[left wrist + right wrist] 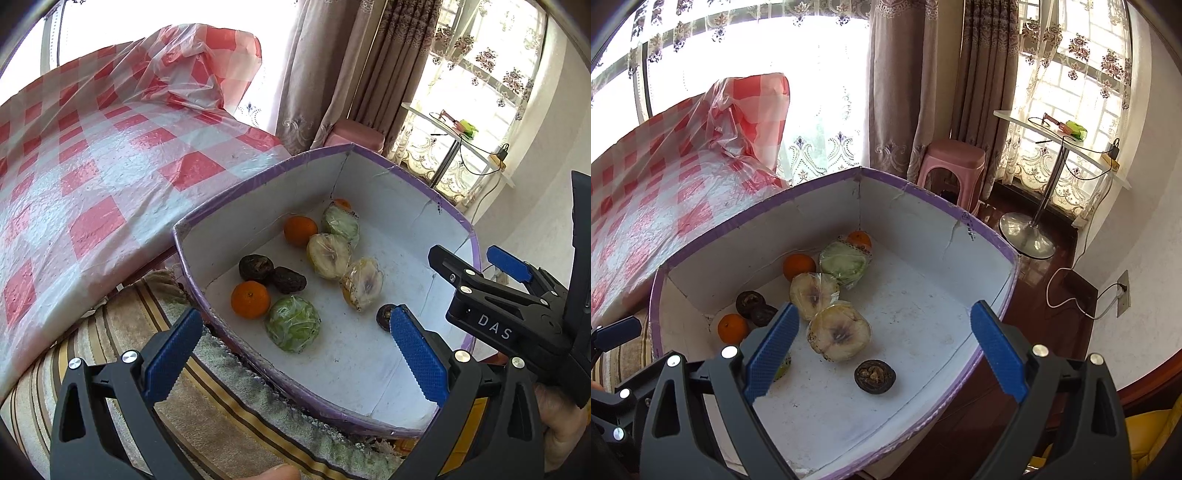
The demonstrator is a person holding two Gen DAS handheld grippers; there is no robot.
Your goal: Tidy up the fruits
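Fruits lie loose in the white cardboard box with purple rim (373, 157): two round orange tangerines (250, 299), dark wrinkled fruits (256, 268), two film-wrapped green halves (293, 324) and two film-wrapped pale yellow halves (839, 335). Most crowd toward the box's far corner and left wall; one dark fruit (875, 376) sits alone near the front edge. We hold both tongs over the box, left tongs (295, 360) and right tongs (882, 354) each spread wide, gripping nothing. The red-checked plastic-covered bench (92, 177) adjoins the box's left wall.
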